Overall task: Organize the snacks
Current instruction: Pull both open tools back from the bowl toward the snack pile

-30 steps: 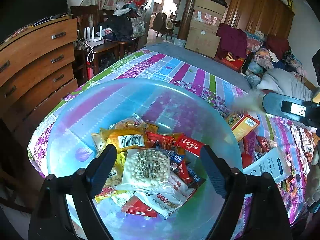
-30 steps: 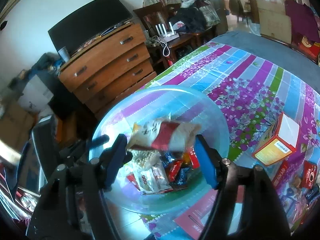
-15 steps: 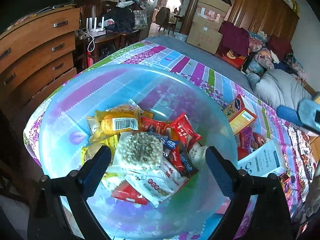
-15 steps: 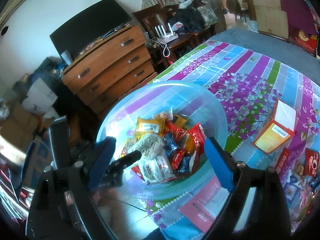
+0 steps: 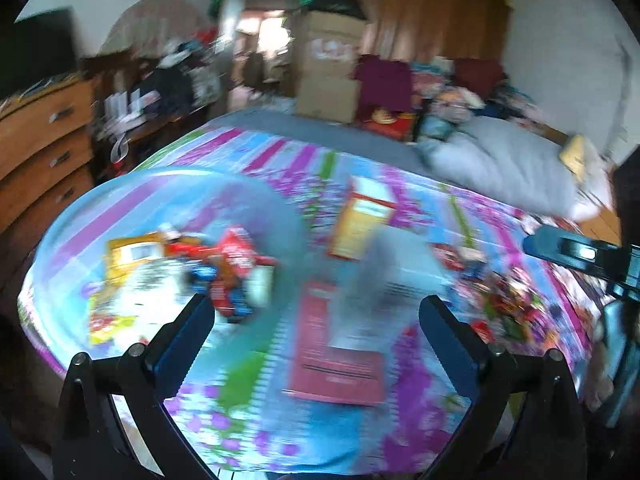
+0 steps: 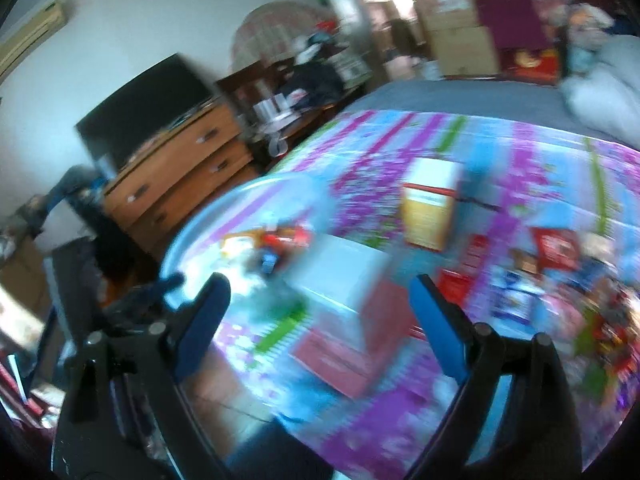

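Red, yellow and blue snack packets fill the clear basin; both hand-held grippers spread, empty.

A translucent glossy plastic basin sits on a smooth printed cloth beside a varnished wooden dresser.

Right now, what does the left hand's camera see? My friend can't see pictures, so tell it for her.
The picture is blurry from motion: the open, empty left gripper hangs over a bed with a striped purple and blue floral cover. To its left sits a clear plastic bowl of snack packets. Ahead lie a flat red box, a yellow carton and more loose snacks at right.
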`<state>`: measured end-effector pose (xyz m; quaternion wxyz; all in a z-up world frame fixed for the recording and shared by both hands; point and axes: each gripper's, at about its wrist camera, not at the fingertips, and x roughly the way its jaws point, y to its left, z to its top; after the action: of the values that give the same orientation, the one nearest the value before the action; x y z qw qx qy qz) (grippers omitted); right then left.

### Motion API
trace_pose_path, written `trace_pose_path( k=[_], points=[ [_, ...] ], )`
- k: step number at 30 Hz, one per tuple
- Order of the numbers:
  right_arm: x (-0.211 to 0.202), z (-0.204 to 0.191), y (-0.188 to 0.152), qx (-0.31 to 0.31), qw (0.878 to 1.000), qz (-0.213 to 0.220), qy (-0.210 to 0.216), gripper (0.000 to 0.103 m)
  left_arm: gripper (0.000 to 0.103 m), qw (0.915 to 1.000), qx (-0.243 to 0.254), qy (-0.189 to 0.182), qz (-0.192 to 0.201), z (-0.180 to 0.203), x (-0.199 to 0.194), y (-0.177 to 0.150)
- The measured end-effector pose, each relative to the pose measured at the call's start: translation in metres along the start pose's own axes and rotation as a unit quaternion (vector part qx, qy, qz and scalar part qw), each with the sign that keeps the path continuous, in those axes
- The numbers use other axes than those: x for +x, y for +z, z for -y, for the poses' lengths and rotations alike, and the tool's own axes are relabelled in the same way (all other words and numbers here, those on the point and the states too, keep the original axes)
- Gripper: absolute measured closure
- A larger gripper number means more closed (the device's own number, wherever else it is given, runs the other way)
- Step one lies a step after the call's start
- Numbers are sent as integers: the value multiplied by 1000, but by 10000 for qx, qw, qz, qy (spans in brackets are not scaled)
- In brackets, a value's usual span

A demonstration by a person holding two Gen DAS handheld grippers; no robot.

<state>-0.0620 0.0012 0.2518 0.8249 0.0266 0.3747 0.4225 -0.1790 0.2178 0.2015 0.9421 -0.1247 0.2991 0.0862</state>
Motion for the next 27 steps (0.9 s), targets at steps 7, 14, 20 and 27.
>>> trace_pose_path(
  k=[7,14,20,27],
  points=[
    [-50,108,-77,951,9889,-16,-1144,5,1,9864,1330,-899,-366,113,15,-50],
    [-71,199,-158,1936,9645,-391,-1755,5,1,9721,1905,-783,-1123,154,69,-119],
    [-84,231,-188,2337,9580,-218,-1647,5,0,9708,1905,-323,-1424,138,101,-151],
    [-83,243,-207,2669,9546,4,-1324,5,1,9767,1375,-563,-1547,117,109,-148]
  ],
)
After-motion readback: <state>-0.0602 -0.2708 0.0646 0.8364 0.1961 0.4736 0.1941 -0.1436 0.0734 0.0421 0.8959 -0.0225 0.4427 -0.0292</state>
